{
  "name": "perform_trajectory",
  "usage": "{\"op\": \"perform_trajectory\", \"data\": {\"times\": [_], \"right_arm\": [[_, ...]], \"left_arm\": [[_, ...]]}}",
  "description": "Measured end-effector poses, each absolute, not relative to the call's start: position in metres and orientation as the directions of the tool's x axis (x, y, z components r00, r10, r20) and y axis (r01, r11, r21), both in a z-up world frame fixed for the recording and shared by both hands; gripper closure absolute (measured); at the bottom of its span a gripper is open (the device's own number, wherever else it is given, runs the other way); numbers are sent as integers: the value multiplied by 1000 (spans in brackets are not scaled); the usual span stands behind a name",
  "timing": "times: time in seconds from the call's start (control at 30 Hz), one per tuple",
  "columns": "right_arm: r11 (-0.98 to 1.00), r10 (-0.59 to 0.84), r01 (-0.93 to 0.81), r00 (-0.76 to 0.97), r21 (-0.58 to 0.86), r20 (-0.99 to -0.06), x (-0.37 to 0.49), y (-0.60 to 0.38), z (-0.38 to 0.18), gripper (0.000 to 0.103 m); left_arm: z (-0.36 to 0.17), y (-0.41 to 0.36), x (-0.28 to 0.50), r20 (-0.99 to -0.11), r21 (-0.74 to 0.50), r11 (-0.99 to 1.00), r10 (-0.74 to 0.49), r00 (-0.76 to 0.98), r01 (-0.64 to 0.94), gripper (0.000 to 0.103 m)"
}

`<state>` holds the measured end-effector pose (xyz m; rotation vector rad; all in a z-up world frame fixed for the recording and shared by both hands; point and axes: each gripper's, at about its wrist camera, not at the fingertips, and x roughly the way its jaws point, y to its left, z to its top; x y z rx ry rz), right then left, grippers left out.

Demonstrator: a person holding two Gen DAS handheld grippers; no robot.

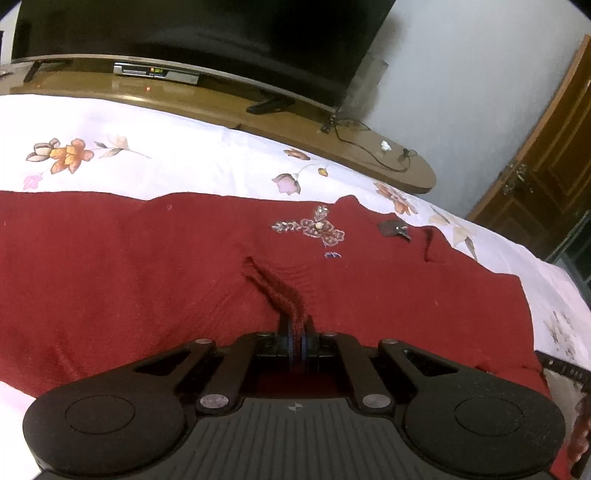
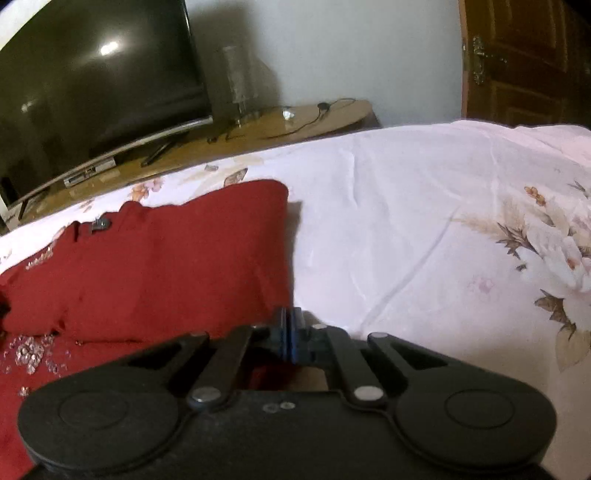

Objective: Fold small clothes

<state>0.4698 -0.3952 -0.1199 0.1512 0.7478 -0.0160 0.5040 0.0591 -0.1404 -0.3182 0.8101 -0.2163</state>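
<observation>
A dark red knitted garment with a sequin flower patch lies spread on a white floral bedsheet. My left gripper is shut on a pinched ridge of the red fabric near its middle. In the right wrist view the same garment lies to the left with a straight right edge. My right gripper is shut, its tips at the garment's lower right edge; whether it holds fabric is hidden by the fingers.
A wooden TV stand with a large dark television and a set-top box runs behind the bed. Cables lie on its right end. A wooden door is at the right. Bare bedsheet spreads right of the garment.
</observation>
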Motion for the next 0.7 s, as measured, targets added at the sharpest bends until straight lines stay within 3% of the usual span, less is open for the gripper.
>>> {"op": "perform_trajectory", "data": {"times": [0.03,0.13,0.27,0.37,0.43,0.5,0.6,0.7], "right_arm": [[989,45,64,734,136,-677,469,-396,-116,99],[983,59,59,798,176,-599,463,-406,-95,84],[984,70,34,828,174,-557,488,-412,-77,88],[987,93,-3,821,159,-564,518,-404,-81,89],[992,91,-16,795,129,-599,536,-398,-95,92],[999,25,8,743,46,-669,555,-398,-120,96],[999,-20,39,743,14,-670,552,-401,-112,97],[992,35,45,796,116,-604,533,-411,-93,97]], "left_arm": [[-138,60,503,-677,-345,935,-308,668,81,99],[-118,62,495,-658,-238,970,-205,725,59,99],[-94,37,500,-576,-180,975,-212,790,131,99],[-105,3,520,-611,-144,965,-260,748,217,99],[-127,-9,534,-671,-96,973,-219,709,209,99],[-139,3,535,-653,-190,966,-256,713,173,100],[-138,13,535,-653,-236,959,-276,705,157,100],[-141,12,532,-641,-237,959,-273,717,153,100]]}}
